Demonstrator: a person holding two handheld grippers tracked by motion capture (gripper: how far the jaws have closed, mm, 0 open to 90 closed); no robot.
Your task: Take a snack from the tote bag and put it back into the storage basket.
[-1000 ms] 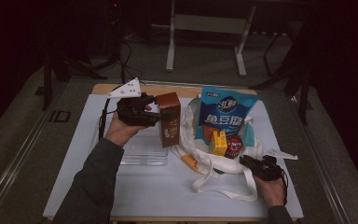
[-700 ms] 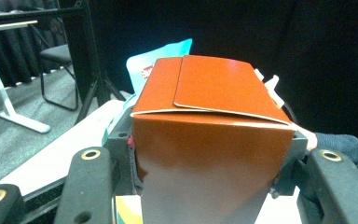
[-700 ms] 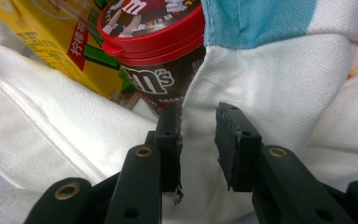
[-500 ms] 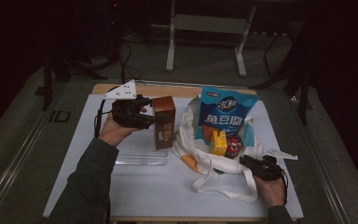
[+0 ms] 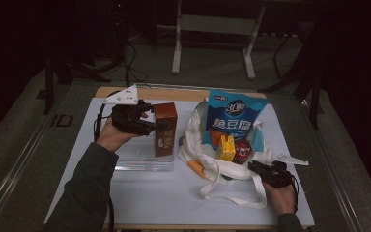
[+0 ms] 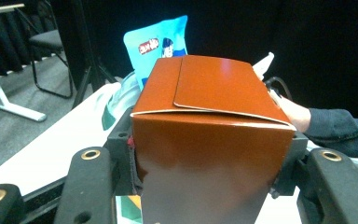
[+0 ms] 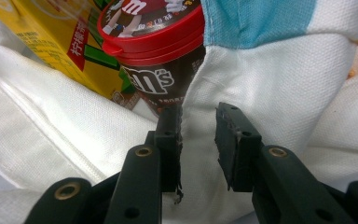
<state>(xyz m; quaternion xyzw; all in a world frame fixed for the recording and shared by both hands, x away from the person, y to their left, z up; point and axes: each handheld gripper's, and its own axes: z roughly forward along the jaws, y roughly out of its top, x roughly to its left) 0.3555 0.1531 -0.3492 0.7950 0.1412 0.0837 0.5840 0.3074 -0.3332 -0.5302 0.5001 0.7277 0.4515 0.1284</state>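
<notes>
1. A white-covered table is seen from the high view, and everything else rests on it.
2. A white cloth bag is spread open right of the table's middle, its straps trailing toward the near edge. In the right gripper view its fabric is seen close up.
3. A blue snack pouch is stood upright in the far part of the bag; its top is also seen behind the box in the left gripper view.
4. A clear plastic tray is laid flat left of the bag.
5. A brown carton is held upright just above the tray, left of the bag and apart from it. In the left gripper view its folded top is seen.
6. The left gripper is clamped on the carton's two sides, as shown by the pads pressed against it in the left gripper view.
7. The right gripper is held at the bag's near right edge. Its jaws are set narrowly apart around a fold of the bag's cloth; whether the cloth is actually pinched cannot be told.
8. A yellow drink box is stood inside the bag.
9. A red-lidded candy tub is lodged just beside the yellow box, directly ahead of the right gripper.
</notes>
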